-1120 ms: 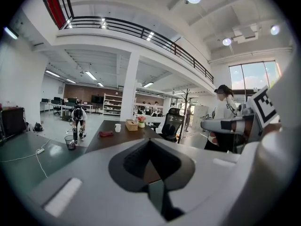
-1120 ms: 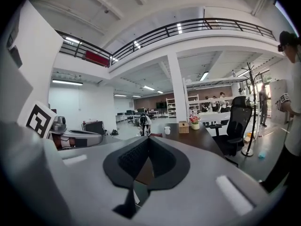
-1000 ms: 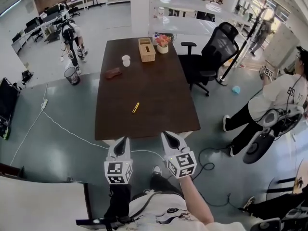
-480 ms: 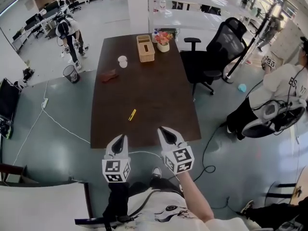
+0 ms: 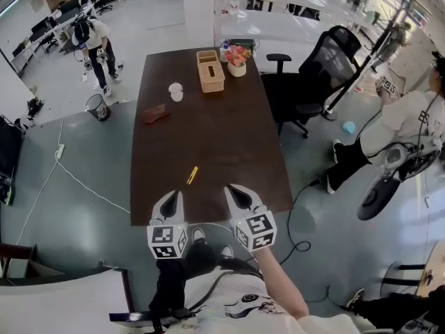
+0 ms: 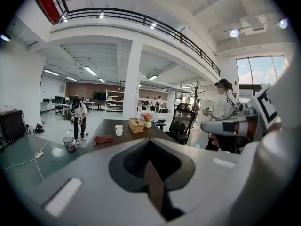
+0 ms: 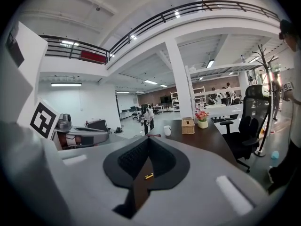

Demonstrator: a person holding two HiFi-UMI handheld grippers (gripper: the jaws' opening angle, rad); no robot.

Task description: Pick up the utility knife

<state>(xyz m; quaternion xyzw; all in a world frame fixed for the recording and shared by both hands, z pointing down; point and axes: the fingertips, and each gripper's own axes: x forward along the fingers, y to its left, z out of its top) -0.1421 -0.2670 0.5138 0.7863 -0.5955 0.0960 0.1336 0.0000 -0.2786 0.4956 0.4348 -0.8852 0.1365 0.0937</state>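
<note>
The utility knife (image 5: 192,175) lies flat on the dark brown table (image 5: 236,141), toward the near edge and a little left of the middle, its yellow body tilted so that one end points at the near left corner. Nothing touches it. Both grippers hang over the near edge, side by side and apart from each other. The left gripper (image 5: 171,199) points up the table with its jaws drawn together at the tips and nothing between them; its own view shows only a thin wedge of table top through the slit. The right gripper (image 5: 234,192) is in the same state, jaws closed at the tips and empty (the small yellow speck seen through its slit in the right gripper view is the knife lying on the table beyond, not something held). The knife sits just past the two sets of tips, between them and nearer the left one. At the far edge stand a wooden tissue box (image 5: 211,72) and, just beside it toward the far right corner, a pot of flowers (image 5: 236,60). A white cup (image 5: 176,90) stands near the far left part of the table, and a reddish-brown cloth (image 5: 155,115) lies close to the left edge. A black office chair (image 5: 314,75) stands off the right edge, and a person in a white top (image 5: 410,127) is farther right on the floor.
</note>
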